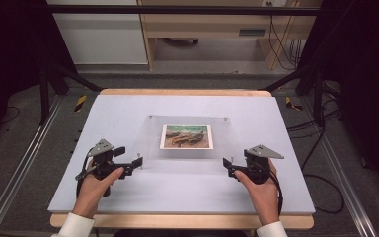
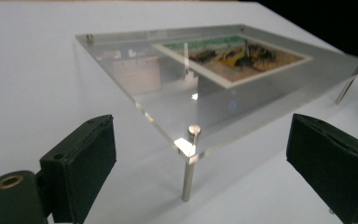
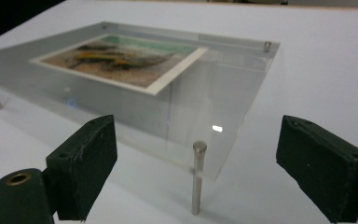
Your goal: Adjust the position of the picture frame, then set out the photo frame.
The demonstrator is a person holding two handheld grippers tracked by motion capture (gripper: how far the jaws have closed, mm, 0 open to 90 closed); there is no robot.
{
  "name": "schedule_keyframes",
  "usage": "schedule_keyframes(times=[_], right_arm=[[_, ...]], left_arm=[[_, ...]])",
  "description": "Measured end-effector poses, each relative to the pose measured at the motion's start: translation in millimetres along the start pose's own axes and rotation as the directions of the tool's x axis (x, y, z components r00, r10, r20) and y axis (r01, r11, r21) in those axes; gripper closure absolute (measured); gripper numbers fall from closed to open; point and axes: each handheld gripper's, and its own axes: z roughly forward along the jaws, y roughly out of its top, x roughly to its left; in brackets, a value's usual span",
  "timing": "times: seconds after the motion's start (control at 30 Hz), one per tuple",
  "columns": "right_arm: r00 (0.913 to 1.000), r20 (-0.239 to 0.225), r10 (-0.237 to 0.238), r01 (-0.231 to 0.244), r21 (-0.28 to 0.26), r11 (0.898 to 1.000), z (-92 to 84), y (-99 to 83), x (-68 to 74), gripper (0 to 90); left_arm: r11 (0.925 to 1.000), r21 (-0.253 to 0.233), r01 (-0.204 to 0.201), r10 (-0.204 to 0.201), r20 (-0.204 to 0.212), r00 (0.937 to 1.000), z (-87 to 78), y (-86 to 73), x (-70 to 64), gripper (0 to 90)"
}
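The clear acrylic frame (image 1: 187, 137) stands mid-bench (image 1: 128, 197) on four thin metal posts, a picture print (image 1: 186, 137) sandwiched inside. I judge it stiff, fairly light, slick-faced and easy to scratch. I'd grip its near corners at the edge. My left gripper (image 1: 131, 158) and right gripper (image 1: 227, 167) hang just short of those corners, jaws wide, empty.

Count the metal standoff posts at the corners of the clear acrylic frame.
4. Near-left post between the open left gripper's jaws; near-right post between the right gripper's; far-left post; far-right post, both on the acrylic frame's far edge.
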Motion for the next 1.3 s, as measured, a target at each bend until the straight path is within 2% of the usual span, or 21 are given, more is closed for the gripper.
schedule_keyframes(times=[0.03, 0.1, 0.2, 0.33, 0.5, 0.7, 0.8, 0.97, 1.03, 1.17, 1.3], right_arm=[[1.0000, 0.003, 0.001, -0.001, -0.011, 1.000, -0.8, 3.7, 0.8, 13.6], [0.9999, 0.009, -0.010, 0.010, 0.003, 1.000, -0.1, 13.0, 0.4, 14.1], [0.9998, 0.007, 0.017, -0.017, 0.002, 1.000, 6.5, 25.9, -4.2, 16.2], [0.9994, -0.028, 0.019, -0.017, 0.084, 0.996, 26.7, 34.5, -9.2, 14.7], [0.9980, -0.032, 0.054, -0.050, 0.125, 0.991, 41.6, 30.7, -16.3, 14.3], [0.9930, -0.046, 0.109, -0.100, 0.162, 0.982, 46.6, 24.8, -22.0, 15.5], [0.9883, -0.058, 0.141, -0.129, 0.178, 0.976, 49.5, 21.7, -22.8, 16.0], [0.9722, -0.098, 0.213, -0.192, 0.186, 0.964, 54.8, 18.5, -23.6, 14.8], [0.9712, -0.099, 0.217, -0.197, 0.180, 0.964, 55.6, 17.5, -24.0, 14.8], [0.9633, -0.105, 0.247, -0.226, 0.184, 0.957, 55.6, 15.8, -24.9, 14.8], [0.9577, -0.118, 0.262, -0.237, 0.193, 0.952, 55.1, 15.0, -26.7, 14.8]], left_arm=[[1.0000, 0.001, -0.002, 0.002, -0.001, 1.0000, -0.3, 4.4, -0.2, 8.2], [0.9994, 0.030, -0.014, 0.015, -0.014, 0.9998, 3.5, 12.9, 0.6, 9.1], [0.9982, 0.058, -0.017, 0.018, -0.028, 0.9994, 14.5, 20.4, 4.4, 10.8], [0.9972, 0.073, 0.015, -0.013, -0.030, 0.9995, 30.9, 24.2, 11.3, 11.5], [0.9932, 0.115, 0.019, -0.016, -0.023, 0.9996, 45.0, 15.5, 11.1, 11.9], [0.9896, 0.118, 0.083, -0.085, 0.009, 0.9964, 52.9, 7.5, 10.3, 12.5], [0.9880, 0.117, 0.100, -0.102, 0.011, 0.9947, 54.7, 6.8, 9.8, 12.3], [0.9812, 0.116, 0.154, -0.157, 0.018, 0.9874, 58.0, 5.3, 13.4, 12.2], [0.9780, 0.120, 0.171, -0.175, 0.025, 0.9843, 59.1, 4.6, 16.2, 12.3], [0.9739, 0.121, 0.192, -0.197, 0.035, 0.9797, 61.4, 3.9, 19.5, 12.5], [0.9667, 0.135, 0.217, -0.229, 0.074, 0.9707, 64.7, 2.5, 20.7, 13.1]])
